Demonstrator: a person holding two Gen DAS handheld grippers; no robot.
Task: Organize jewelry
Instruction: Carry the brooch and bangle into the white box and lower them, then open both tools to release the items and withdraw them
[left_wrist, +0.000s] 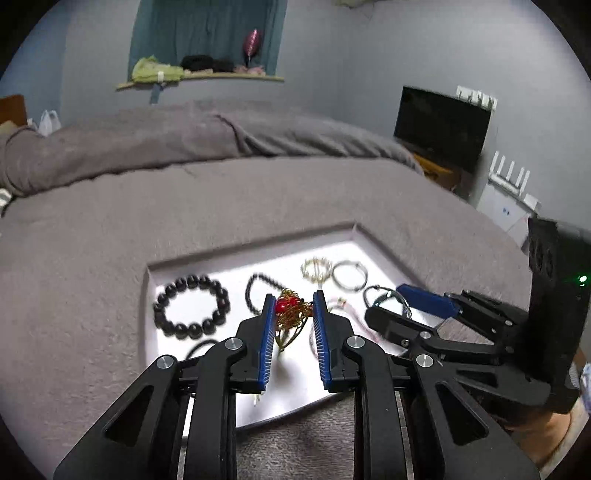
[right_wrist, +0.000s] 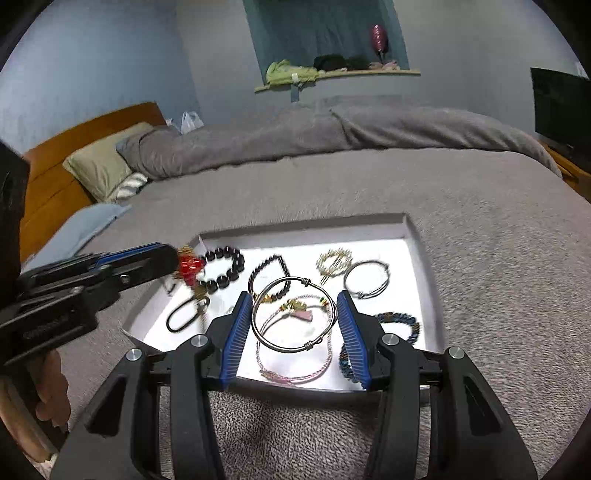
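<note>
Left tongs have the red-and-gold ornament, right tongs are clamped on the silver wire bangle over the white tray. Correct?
Not quite. The right tongs are open, and the silver wire bangle lies loose in the white tray between them, as the right wrist view shows. The left tongs do hold the red-and-gold ornament.

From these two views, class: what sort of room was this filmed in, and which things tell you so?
Most likely a bedroom. A bed with a grey blanket fills the room, a pillow lies against a wooden headboard, and the white jewelry tray sits right on the bedding.
</note>
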